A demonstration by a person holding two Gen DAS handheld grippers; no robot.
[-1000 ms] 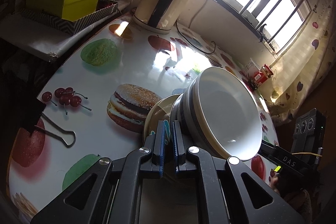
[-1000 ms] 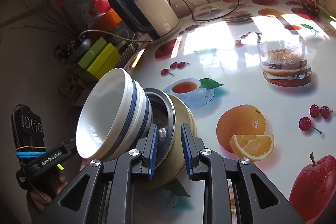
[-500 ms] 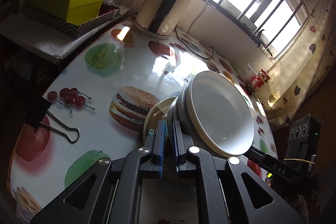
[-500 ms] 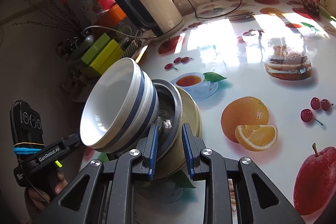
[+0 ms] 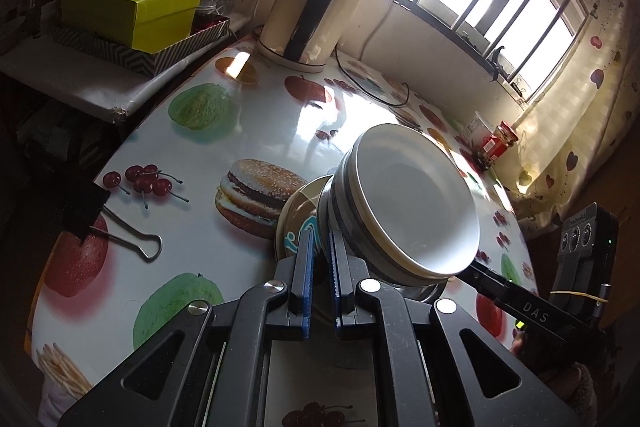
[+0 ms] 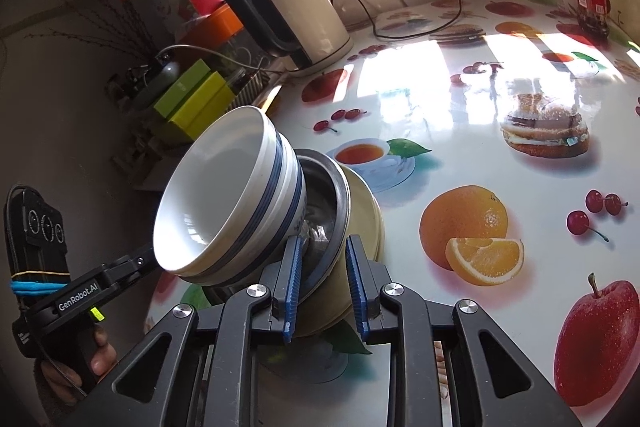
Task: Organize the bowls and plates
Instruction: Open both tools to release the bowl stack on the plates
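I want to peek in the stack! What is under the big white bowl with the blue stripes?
The white bowl sits nested in a shiny metal bowl, which sits in a pale yellow plate. Most of the metal bowl's inside is covered by the white bowl, so anything else there is hidden.

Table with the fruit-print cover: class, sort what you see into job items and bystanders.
Job items: white blue-banded ceramic bowls, round steel dish, cream-yellow plate.

Bystanders: cream electric kettle, black binder clip, lime-green boxes, red-labelled jar.

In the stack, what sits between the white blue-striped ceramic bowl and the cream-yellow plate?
A shiny metal bowl sits between the striped bowl and the cream-yellow plate, seen in the right wrist view.
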